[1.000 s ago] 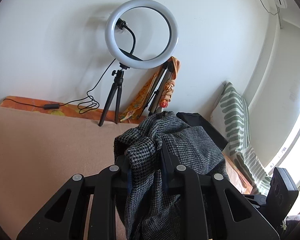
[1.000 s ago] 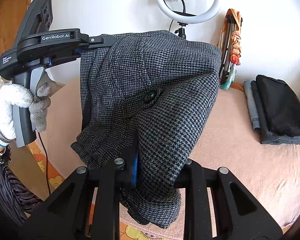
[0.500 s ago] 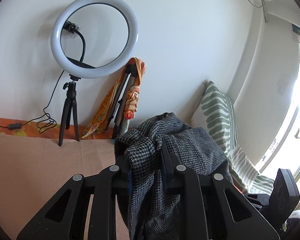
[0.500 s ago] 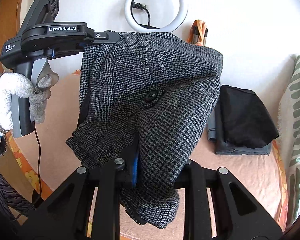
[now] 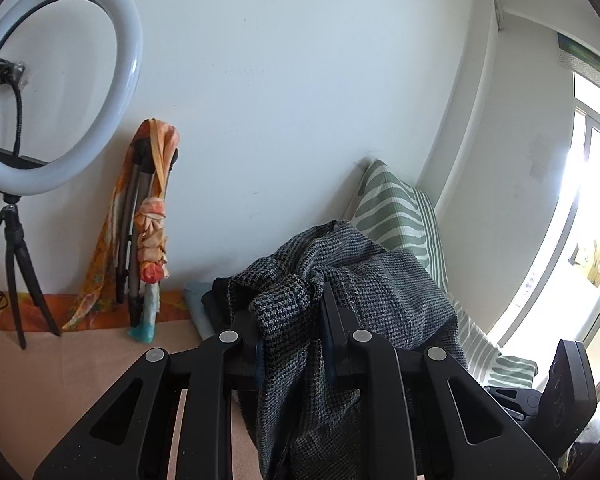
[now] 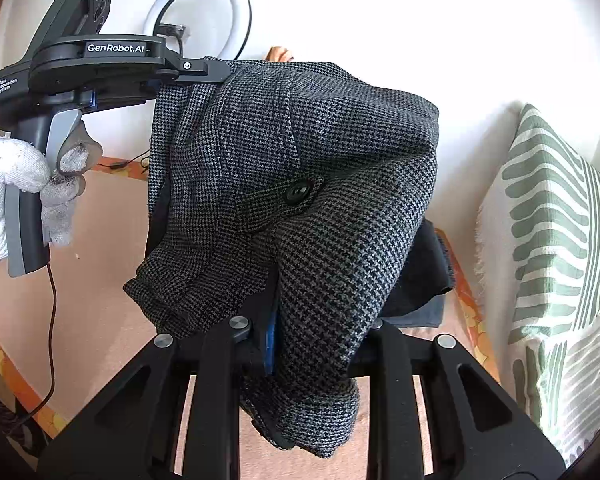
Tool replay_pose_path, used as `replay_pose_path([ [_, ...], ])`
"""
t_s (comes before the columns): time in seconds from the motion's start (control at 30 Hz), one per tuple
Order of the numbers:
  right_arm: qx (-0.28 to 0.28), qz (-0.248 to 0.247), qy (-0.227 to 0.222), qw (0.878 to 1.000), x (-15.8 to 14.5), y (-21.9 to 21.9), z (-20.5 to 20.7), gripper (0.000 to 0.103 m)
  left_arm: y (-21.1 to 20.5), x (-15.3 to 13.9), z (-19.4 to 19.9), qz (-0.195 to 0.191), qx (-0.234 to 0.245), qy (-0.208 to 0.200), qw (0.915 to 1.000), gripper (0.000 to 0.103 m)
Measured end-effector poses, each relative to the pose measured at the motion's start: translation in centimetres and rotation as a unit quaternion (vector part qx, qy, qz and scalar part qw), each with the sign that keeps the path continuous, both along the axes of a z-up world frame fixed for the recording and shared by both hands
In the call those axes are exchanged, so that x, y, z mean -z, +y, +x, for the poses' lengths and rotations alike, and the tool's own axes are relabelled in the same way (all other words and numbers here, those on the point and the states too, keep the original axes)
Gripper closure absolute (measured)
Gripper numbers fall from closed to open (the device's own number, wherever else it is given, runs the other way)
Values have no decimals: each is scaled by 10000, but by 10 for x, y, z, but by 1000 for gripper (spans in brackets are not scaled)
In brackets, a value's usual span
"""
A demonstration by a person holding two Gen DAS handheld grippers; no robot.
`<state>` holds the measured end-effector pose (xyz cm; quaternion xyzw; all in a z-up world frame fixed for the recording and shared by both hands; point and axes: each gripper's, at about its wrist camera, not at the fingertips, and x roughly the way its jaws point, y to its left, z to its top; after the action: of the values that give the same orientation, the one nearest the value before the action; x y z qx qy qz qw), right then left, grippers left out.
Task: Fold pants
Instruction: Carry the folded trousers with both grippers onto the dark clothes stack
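Bed [image 6: 100,280] sits under everything, peach sheet, with the pants [image 6: 300,184] held fully off it in the air between both tools. Pants are thick grey houndstooth, a wool-like weave: I'd judge them medium-heavy, soft but with body, not slippery, nothing fragile, so they'll drape in fat folds and hold a crease poorly unless pressed flat. The fabric spans from the left gripper [image 6: 224,74] at about 10 o'clock in the right wrist view down to the right gripper [image 6: 312,344] at 6 o'clock, so the held edge runs diagonal, high-left to low-right. That edge looks like the waistband, given the button [image 6: 298,192] near the middle. Legs hang bunched below; their ends are hidden, so the long axis likely drops toward the bed, can't confirm. Both grippers are clamped tight on cloth: left one pinches a wadded bunch at 12 o'clock in its own view [image 5: 292,340], right one bites a thicker doubled fold. Best hold in my view is the waistband corners, where seams stop slip; the current bunched grips look secure but will leave the fabric twisted. A folded stack [image 6: 424,280] sits on the bed at 3 o'clock and a striped pillow [image 6: 552,240] at the far right.
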<state>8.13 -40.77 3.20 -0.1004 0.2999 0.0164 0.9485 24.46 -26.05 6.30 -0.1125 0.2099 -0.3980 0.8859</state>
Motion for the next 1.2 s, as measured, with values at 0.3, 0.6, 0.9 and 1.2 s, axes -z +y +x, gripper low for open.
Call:
replay_pose_path([
  [0.3, 272, -98, -140, 9995, -5, -40, 26, 81, -48, -14, 21, 209, 107, -225, 9995, 84],
  [0.6, 403, -314, -223, 9984, -6, -64, 56, 81, -81, -16, 38, 451, -48, -439, 9980, 84],
  [0.9, 510, -265, -65, 9983, 5, -94, 91, 81, -107, -12, 48, 819, -121, -652, 9944, 84],
  [1.2, 525, -136, 73, 9985, 26, -115, 119, 81, -121, -5, 57, 1000, -100, -703, 9925, 84],
])
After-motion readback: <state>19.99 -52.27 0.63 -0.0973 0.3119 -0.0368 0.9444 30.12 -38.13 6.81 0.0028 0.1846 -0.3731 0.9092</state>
